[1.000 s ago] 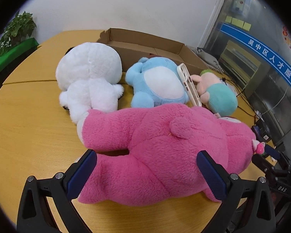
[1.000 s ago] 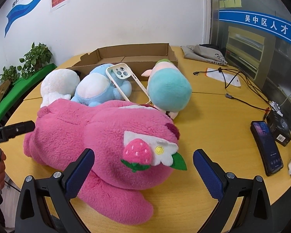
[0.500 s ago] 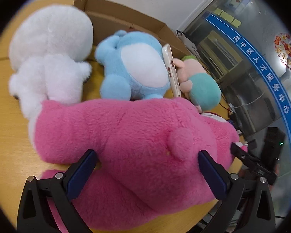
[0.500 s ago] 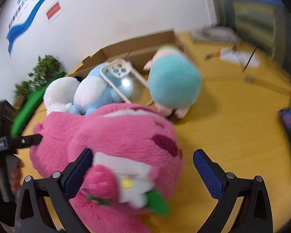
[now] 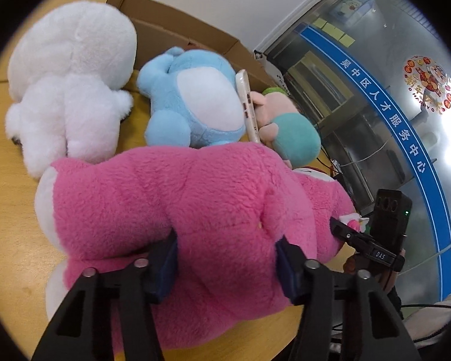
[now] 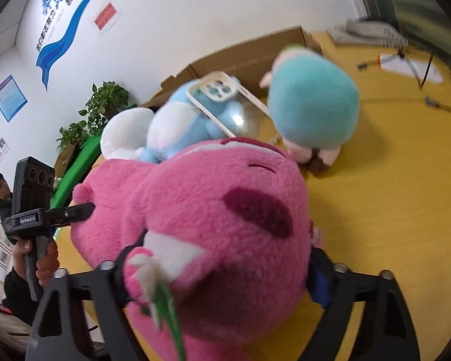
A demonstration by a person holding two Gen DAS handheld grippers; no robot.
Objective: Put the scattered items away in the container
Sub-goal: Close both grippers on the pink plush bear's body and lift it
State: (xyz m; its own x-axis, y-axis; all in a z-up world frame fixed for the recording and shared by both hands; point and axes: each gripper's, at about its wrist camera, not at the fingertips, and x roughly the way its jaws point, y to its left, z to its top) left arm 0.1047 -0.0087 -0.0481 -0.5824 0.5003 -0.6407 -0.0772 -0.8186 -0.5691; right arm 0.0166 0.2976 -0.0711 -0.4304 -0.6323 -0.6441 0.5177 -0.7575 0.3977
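Because the pink plush bear (image 5: 195, 210) is far too big and floppy for one gripper, it is being taken from both ends at once — the left gripper (image 5: 225, 258) at its body, the right gripper (image 6: 222, 267) at its head. The bear lies on its side on the yellow tabletop (image 5: 9, 210), in front of the other toys and well short of the open cardboard box (image 5: 177, 30) beyond them, which I judge to be the container.

The left fingers (image 5: 162, 267) have just been closing and now stand about half shut, their blue pads sunk into the fur on either side of a fold of the body. The right fingers (image 6: 315, 279) have also just been closing but remain wide, because the head fills the whole gap between them; the plush bulges over both pads, so I read it as gripped. The strawberry-and-leaf trim (image 6: 153, 273) hangs over the left-hand finger.

Beyond the fingertips sit a white plush (image 5: 72, 84), a blue plush (image 5: 195, 102) and a teal-and-pink plush (image 5: 288, 132), with a clear phone case (image 6: 222, 102) propped between the last two.

Both grippers slope down toward the tabletop from the near edge, each held by a hand (image 6: 45, 261) on a pistol-style handle — a pose that seems to suit a joint lift.
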